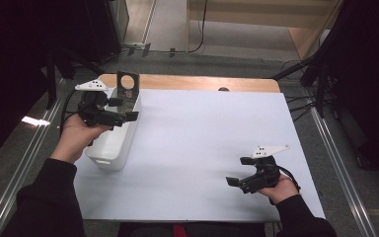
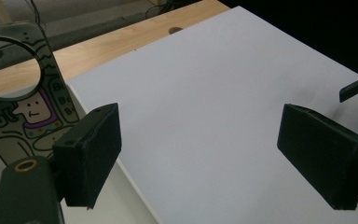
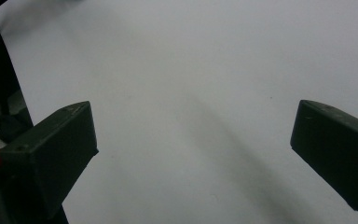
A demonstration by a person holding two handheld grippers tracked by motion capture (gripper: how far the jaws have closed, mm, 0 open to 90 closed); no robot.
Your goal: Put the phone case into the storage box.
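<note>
The white bin [image 1: 112, 140] stands at the left edge of the bench [image 1: 212, 148], on its white cover, long side running away from the person. At its far end a dark printed card [image 1: 127, 89] with a round hole stands upright inside it; the left gripper view shows a cartoon figure on the card [image 2: 25, 112]. The left hand-held gripper [image 1: 121, 109] hovers over the bin's middle, jaws spread wide with nothing between them. Well apart, near the bench's right front corner, the right hand-held gripper [image 1: 241, 171] is held low over bare white cover, its jaws likewise released and empty.
</note>
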